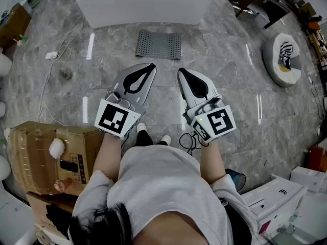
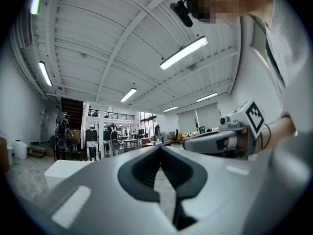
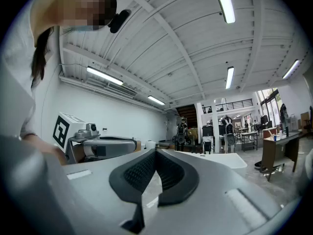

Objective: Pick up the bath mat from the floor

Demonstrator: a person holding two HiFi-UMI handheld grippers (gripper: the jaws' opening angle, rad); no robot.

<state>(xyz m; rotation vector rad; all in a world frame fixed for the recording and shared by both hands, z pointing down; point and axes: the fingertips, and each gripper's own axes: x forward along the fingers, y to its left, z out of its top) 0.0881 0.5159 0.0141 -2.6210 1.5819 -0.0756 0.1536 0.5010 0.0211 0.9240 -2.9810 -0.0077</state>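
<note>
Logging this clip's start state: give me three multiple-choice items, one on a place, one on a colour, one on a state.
1. The left hand-held gripper and right hand-held gripper are: A both open; B both shut, empty; C one open.
2. The bath mat lies: A on the floor before the white block; B over an arm; C between jaws.
3. The bath mat is: A red; B grey; C yellow.
B, tips meet with nothing between; A, it lies flat there; B, plainly grey.
</note>
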